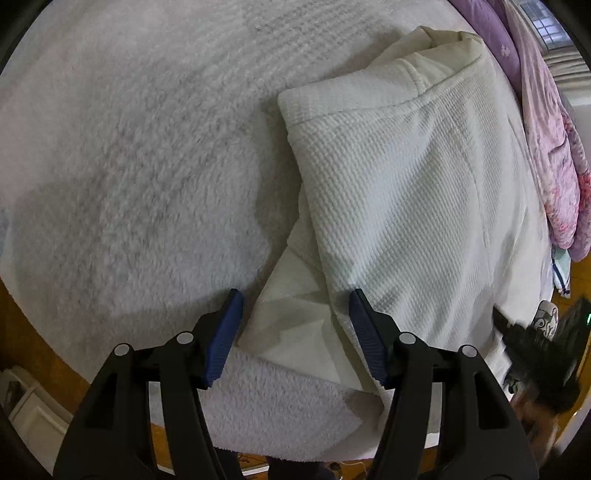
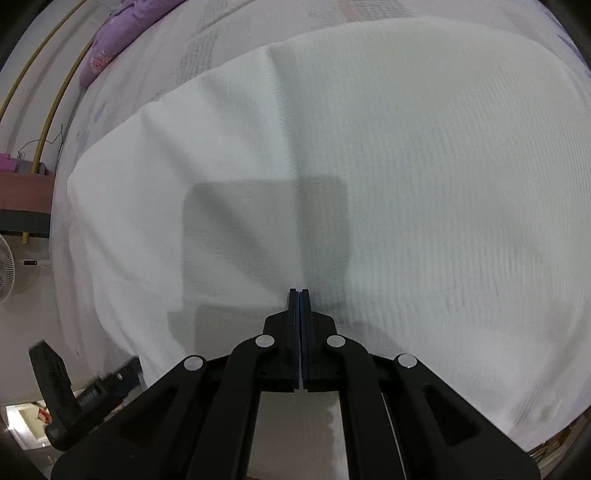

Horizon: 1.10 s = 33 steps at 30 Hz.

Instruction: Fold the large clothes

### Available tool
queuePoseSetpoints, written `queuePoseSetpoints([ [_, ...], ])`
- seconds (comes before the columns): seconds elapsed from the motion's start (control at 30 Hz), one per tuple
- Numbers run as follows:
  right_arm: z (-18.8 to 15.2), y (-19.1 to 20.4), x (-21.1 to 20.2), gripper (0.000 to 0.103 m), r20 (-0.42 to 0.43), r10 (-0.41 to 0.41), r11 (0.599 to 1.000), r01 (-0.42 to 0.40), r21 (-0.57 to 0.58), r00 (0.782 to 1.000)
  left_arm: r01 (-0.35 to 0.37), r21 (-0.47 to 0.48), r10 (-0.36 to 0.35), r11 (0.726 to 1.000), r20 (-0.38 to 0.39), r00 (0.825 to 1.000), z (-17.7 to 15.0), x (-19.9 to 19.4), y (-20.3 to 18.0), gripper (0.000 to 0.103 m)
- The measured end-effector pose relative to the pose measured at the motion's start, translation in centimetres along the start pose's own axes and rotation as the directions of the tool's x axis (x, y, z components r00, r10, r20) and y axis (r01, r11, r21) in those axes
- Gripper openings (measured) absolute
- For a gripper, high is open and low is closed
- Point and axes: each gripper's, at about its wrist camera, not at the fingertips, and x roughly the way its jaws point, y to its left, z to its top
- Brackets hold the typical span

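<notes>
Fluffy bed blanket [image 1: 129, 166]: left gripper [image 1: 293, 334] open over white garment [image 1: 406, 192], right gripper [image 2: 299, 332] shut, apparently empty; fold may slip

A fluffy grey blanket [image 1: 129, 166] covers the bed over orange-brown wooden floor [image 1: 33, 325]; a barred window [image 1: 546, 26] shows top right, a white fan [image 2: 5, 267] left.

Waffle-knit white cloth garment [image 1: 406, 192] on fluffy matt blanket [image 1: 129, 166]
</notes>
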Motion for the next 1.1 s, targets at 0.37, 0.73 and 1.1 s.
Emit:
queuePoseSetpoints([
  [0.37, -0.1, 0.3, 1.1, 0.0, -0.008, 0.009, 0.999, -0.009, -0.052, 1.0, 0.039, -0.058, -0.041, 0.998, -0.028, 0.999, 1.2, 0.6, 1.1, 0.046],
  [0.73, -6.0, 4.5, -1.9, 0.056, 0.038, 0.076, 0.954, -0.061, -0.293, 0.996, 0.125, 0.054, -0.124, 0.991, -0.016, 0.992, 1.8, -4.2, -0.8, 0.004],
  [1.1, -8.5, 12.0, -1.5, 0.072, 0.032, 0.234, 0.842, -0.186, -0.506, 0.972, 0.227, 0.209, -0.231, 0.951, -0.008, 0.973, 1.3, -7.8, -8.0, 0.004],
])
